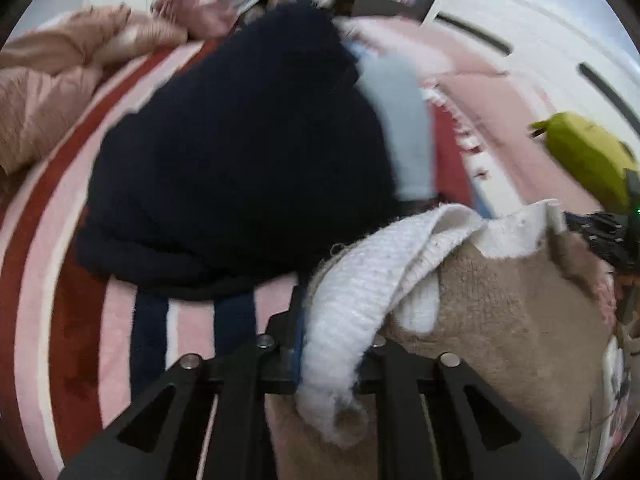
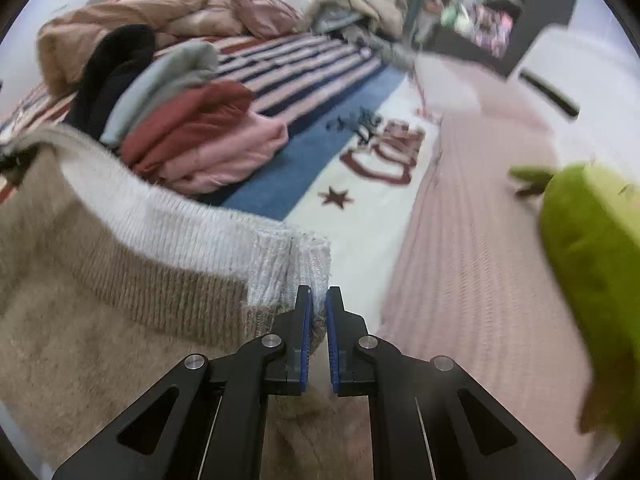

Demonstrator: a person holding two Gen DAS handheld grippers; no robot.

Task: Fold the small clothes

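Beige knit sweater [image 2: 100, 320] with white ribbed trim is hanging above the bed [image 2: 460, 240], right gripper [image 2: 319, 312] fingers pinching its white corner, left gripper [image 1: 320, 344] fingers clamping the other edge. Folded pile [image 2: 188, 120] is sitting nearby; this sweater isn't folded yet.

Fuzzy ribbed knit sweater [image 2: 120, 280]

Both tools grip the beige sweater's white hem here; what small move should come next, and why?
Probably draw the two tools apart to pull the hem taut. The left tool and right tool each pinch the white band of the sweater, which sags in a curve between them, so it looks too slack to lay flat on the bed.
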